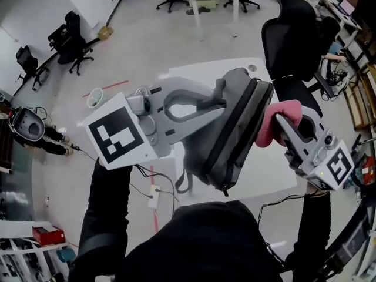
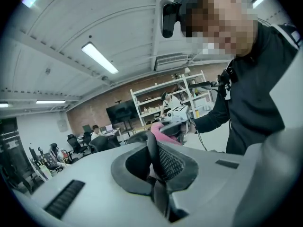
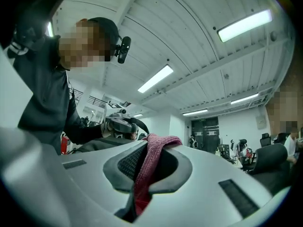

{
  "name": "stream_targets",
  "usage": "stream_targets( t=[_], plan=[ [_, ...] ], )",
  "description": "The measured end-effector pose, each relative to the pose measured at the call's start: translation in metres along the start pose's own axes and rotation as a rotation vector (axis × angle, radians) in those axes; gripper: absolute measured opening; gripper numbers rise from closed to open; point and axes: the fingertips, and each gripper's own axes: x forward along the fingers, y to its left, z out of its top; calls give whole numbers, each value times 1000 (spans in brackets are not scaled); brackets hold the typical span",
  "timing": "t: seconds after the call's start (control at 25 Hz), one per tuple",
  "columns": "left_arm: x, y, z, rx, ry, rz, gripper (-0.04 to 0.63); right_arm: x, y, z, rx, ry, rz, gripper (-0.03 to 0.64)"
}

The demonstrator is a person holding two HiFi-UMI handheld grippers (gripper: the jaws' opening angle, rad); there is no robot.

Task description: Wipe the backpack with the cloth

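One grey backpack (image 1: 235, 137) hangs by its strap (image 2: 154, 148), clamped in the left tool (image 1: 216, 100). The right tool (image 1: 281, 122) pinches one pink cloth (image 1: 267, 131).

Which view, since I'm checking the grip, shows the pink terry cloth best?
The right gripper view: the pink terry cloth fills the centre, pinched between the jaws. The head view shows it bunched at the edge of the grey fabric backpack; the left gripper view catches only a small pink patch.
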Motion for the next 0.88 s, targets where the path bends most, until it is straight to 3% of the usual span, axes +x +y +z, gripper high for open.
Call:
stream_targets(
  t=[0.12, 0.24, 0.44, 0.56, 0.64, 0.72, 0.76, 0.8, 0.88],
  plan=[
    [33, -1, -32, -30, 105, -24, 20, -22, 4, -15, -51, 52, -49, 26],
    [67, -2, -63, -18, 147, -23, 20, -28, 11, -35, -61, 107, -81, 27],
    [80, 20, -74, -117, 96, 137, 20, -2, 40, -35, -114, 84, -92, 27],
    [79, 7, -74, -168, 44, 142, 21, 24, 59, -46, -259, 159, -114, 28],
    [75, 2, -74, -240, -3, 154, 23, 38, 67, -55, -413, 230, -121, 28],
    [60, 8, -83, -335, -44, 247, 64, 47, 70, -63, -560, 284, -117, 27],
    [44, 14, -91, -389, -62, 323, 142, 49, 69, -68, -602, 321, -116, 26],
    [24, 18, -100, -446, -83, 405, 186, 50, 66, -75, -613, 355, -116, 26],
    [-16, 20, -115, -532, -115, 548, 189, 49, 58, -84, -567, 387, -111, 26]
  ],
)
